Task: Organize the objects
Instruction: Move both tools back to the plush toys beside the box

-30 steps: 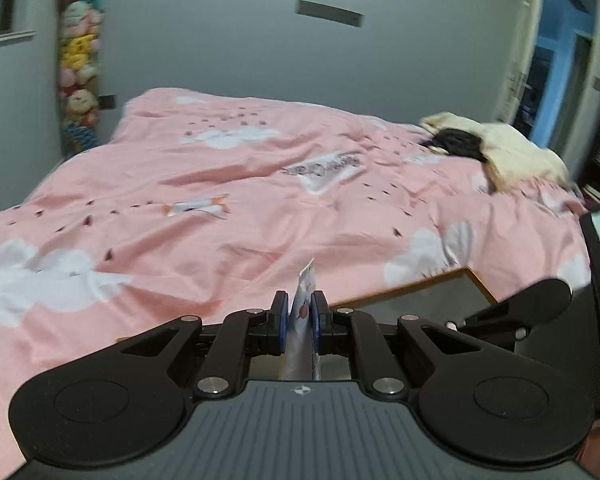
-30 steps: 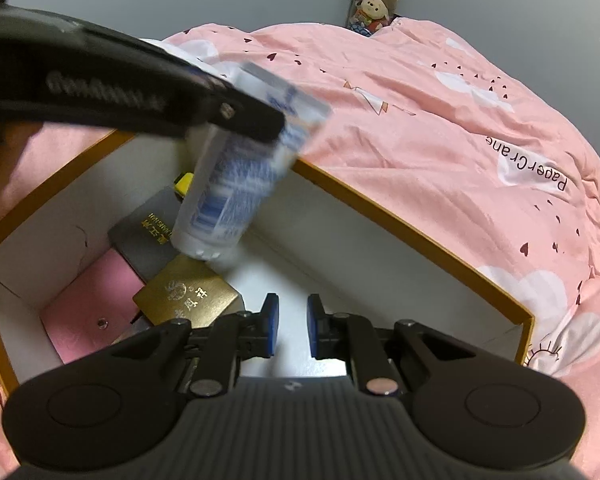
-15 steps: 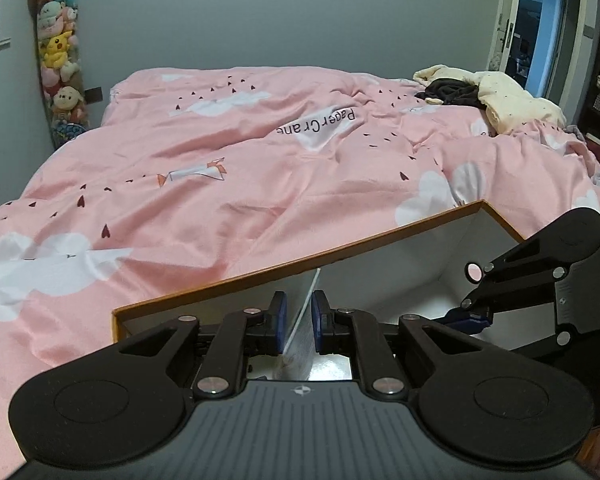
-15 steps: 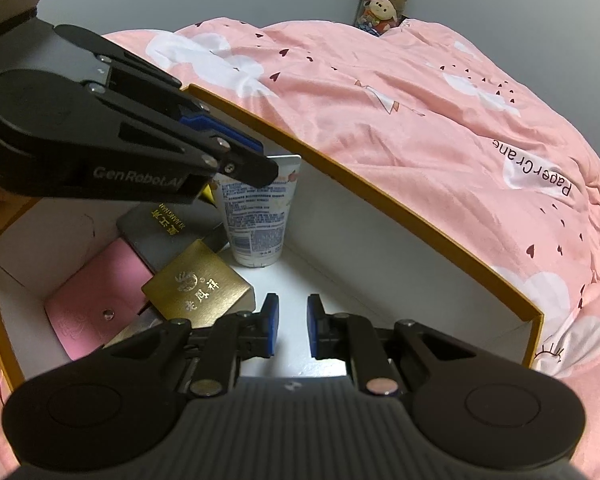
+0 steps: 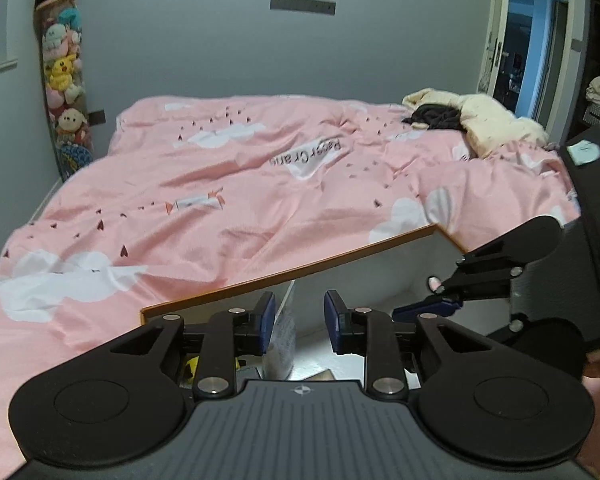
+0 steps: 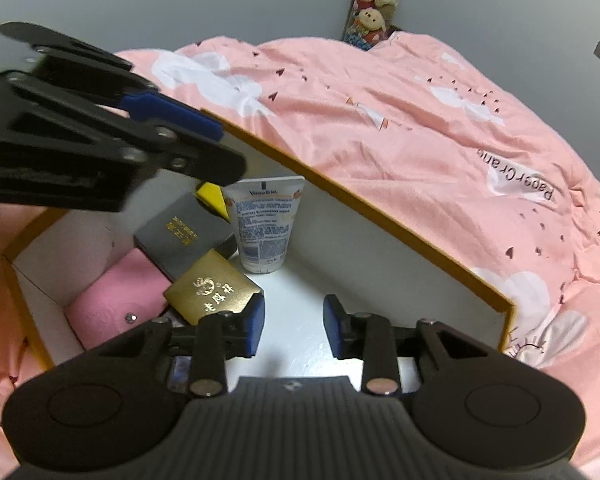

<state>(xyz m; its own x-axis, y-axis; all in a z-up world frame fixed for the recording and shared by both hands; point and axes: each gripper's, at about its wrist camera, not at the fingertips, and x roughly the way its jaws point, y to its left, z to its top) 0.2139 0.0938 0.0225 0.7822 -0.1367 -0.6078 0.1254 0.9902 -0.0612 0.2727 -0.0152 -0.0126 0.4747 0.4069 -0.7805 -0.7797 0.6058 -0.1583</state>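
Observation:
A white lotion tube (image 6: 263,224) stands cap-down inside an open white box with an orange rim (image 6: 380,216), against its far wall. My left gripper (image 6: 224,150) hovers just above the tube's crimped top; its jaws are opening and the pads are off it. In the left wrist view the tube (image 5: 282,340) shows low between the left gripper's (image 5: 298,322) parted blue pads, untouched. My right gripper (image 6: 294,330) hangs over the box's white floor, jaws opening with nothing between them. It also shows in the left wrist view as the right gripper (image 5: 430,298) at the right.
Beside the tube in the box lie a gold booklet (image 6: 212,292), a grey booklet (image 6: 180,236), a pink wallet (image 6: 116,300) and a yellow item (image 6: 212,196). The box rim (image 5: 292,276) rests on a pink duvet (image 5: 260,200). Clothes (image 5: 472,120) are piled at the bed's far right.
The left gripper carried the tube down into the box, stood it on its cap, let go and lifted off. The jaws of both grippers have parted.

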